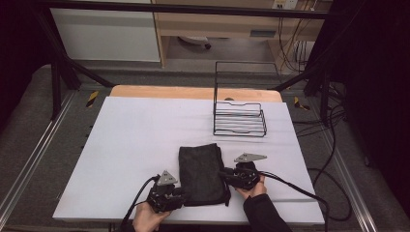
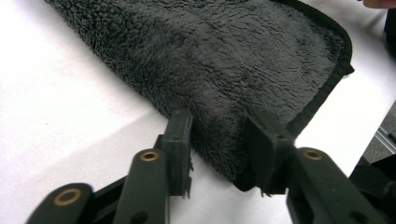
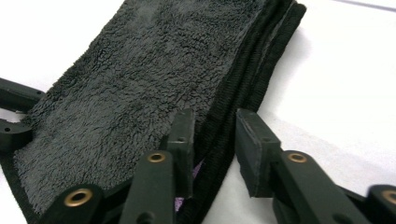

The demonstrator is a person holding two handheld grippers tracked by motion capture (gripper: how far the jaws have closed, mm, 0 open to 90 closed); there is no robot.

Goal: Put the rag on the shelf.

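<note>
A folded black fleece towel [image 1: 202,169] lies flat on the white table [image 1: 140,140], near the front edge. My left gripper [image 1: 182,192] sits at the towel's near left corner. In the left gripper view its jaws [image 2: 217,126] stand open astride the folded edge of the towel [image 2: 224,60], with pile between them. My right gripper [image 1: 224,173] is at the towel's right edge. Its jaws [image 3: 215,123] are open on either side of the stacked hems of the towel [image 3: 140,88], and white table shows in the gap.
A black wire rack [image 1: 239,118] with a tall back frame stands at the back right of the table. Cables trail off the table's right side [image 1: 309,193]. Metal frame bars and a wooden cabinet lie beyond the far edge.
</note>
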